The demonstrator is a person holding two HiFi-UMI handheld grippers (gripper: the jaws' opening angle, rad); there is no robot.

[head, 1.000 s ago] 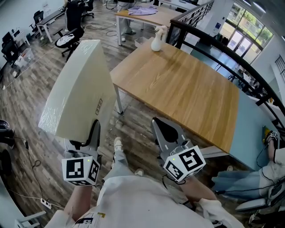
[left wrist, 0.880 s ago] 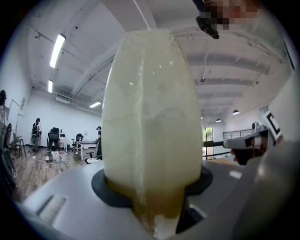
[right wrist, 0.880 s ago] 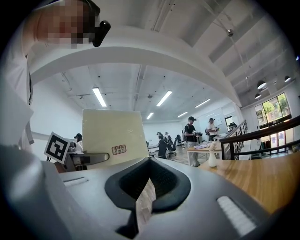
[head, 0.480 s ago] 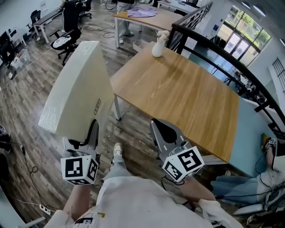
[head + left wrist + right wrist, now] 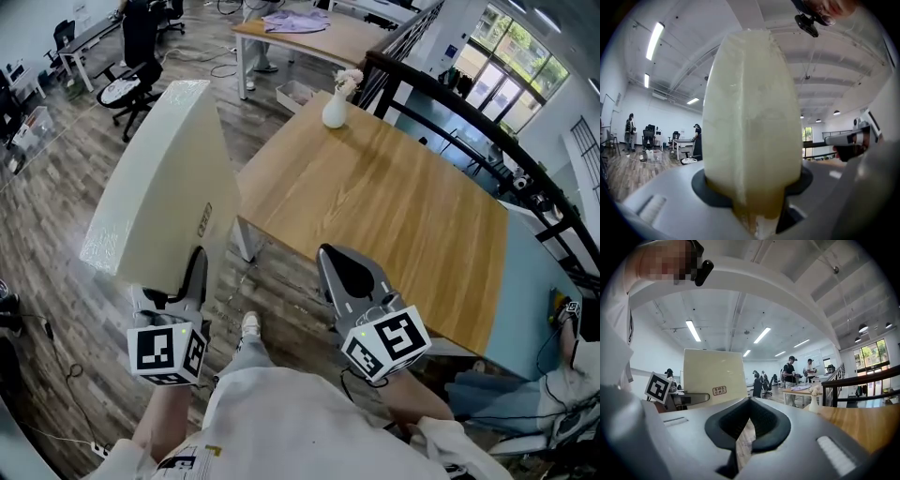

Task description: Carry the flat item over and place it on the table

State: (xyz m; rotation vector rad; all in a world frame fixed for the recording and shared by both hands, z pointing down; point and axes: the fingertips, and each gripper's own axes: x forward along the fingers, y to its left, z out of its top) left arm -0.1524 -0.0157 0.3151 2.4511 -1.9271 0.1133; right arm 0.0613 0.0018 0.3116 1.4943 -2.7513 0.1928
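I see a white vase (image 5: 335, 110) with pale flowers, a black railing (image 5: 450, 101) just behind it. The far desk (image 5: 328, 39) has a purple cloth (image 5: 295, 21) on it. Office chair (image 5: 120, 89) at far left on the plank floor (image 5: 47, 206). Seated person's jeans (image 5: 511, 394) at lower right.

- The flat item (image 5: 159, 187) in the left tool (image 5: 185, 274) is cream under a glossy clear film.
- Its small label (image 5: 205, 220) is pale with reddish print.
- The left tool and the right tool (image 5: 345, 272) are both grey, with black pads (image 5: 719, 427).
- Each marker cube (image 5: 169, 352) is white with black square patterns.
- The table (image 5: 394, 197) ahead of the right tool has a light honey wood-grain top and white legs.
- The vase (image 5: 335, 111) at the table's far corner is white, with pale flowers.
- The floor (image 5: 56, 197) under both tools is dark grey-brown planks.
- The railing (image 5: 469, 122) beyond the table is black.
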